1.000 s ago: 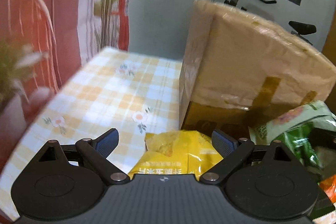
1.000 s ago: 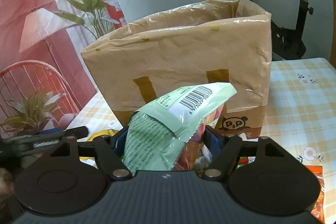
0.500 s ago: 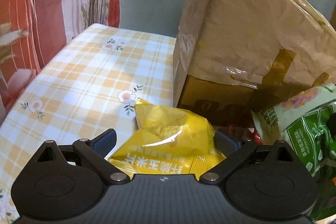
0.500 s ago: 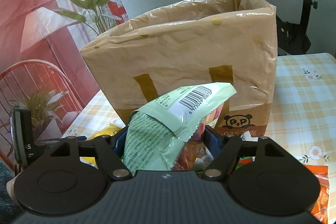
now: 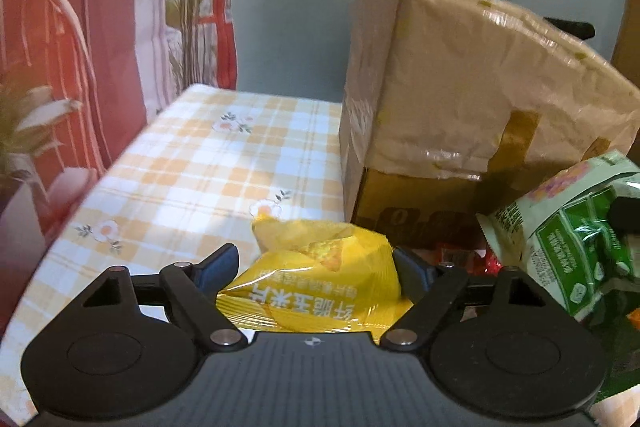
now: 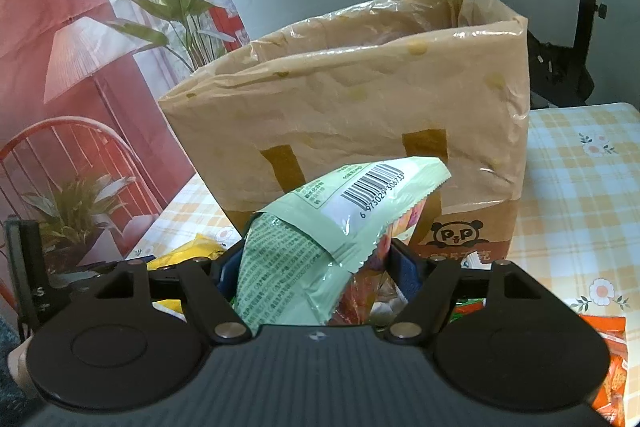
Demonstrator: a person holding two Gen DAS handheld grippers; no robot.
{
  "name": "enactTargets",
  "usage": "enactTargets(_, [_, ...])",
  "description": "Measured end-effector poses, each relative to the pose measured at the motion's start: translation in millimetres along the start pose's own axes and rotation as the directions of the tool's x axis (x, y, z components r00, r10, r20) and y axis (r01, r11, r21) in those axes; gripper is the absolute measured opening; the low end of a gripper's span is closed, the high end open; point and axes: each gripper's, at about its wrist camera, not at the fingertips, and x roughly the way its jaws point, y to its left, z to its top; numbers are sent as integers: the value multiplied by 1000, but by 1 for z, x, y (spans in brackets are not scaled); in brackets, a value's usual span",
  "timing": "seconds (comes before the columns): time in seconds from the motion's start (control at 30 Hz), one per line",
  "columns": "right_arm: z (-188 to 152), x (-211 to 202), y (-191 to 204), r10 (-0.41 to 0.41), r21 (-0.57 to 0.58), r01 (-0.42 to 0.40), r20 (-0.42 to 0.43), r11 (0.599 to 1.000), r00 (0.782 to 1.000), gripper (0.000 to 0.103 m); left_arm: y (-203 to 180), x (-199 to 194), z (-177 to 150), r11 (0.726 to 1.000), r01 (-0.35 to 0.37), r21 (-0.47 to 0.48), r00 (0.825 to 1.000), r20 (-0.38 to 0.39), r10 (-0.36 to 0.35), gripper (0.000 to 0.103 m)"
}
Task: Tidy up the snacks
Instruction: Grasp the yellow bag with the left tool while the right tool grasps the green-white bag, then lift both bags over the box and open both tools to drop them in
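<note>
A puffy yellow snack packet point(image 5: 320, 287) sits between the fingers of my left gripper point(image 5: 316, 259), whose jaws are closing, with both pads against the packet's sides. It is close in front of the tall brown paper bag point(image 5: 460, 99). My right gripper point(image 6: 316, 255) is shut on a pale green snack packet point(image 6: 320, 239), barcode side up, held just before the same bag point(image 6: 360, 107), whose top stands open. The green packet point(image 5: 572, 239) also shows at the right of the left wrist view, and the yellow packet point(image 6: 188, 251) peeks in at the lower left of the right wrist view.
The yellow-checked tablecloth point(image 5: 200, 167) runs left of the bag to the table's edge. Red wrappers point(image 5: 460, 255) lie at the bag's foot and an orange packet point(image 6: 608, 359) lies at the lower right. An exercise bike point(image 6: 580, 27) stands behind the table.
The left gripper's fingers have come in around the yellow packet, which now bulges up higher between them. The right gripper and its green packet have stayed put.
</note>
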Motion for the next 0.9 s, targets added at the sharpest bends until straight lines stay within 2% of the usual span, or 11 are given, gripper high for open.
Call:
enactTargets(0.3, [0, -10, 0, 8, 8, -8, 28, 1000, 1000, 74, 1, -35, 8, 1000, -30, 2, 996, 83, 30, 85])
enactTargets(0.57, [1, -26, 3, 21, -5, -21, 63, 1000, 998, 73, -1, -63, 13, 1000, -23, -15, 988, 153, 25, 85])
enactTargets(0.9, [27, -68, 19, 83, -59, -74, 176, 996, 981, 73, -15, -108, 36, 1000, -1, -17, 955, 297, 6, 85])
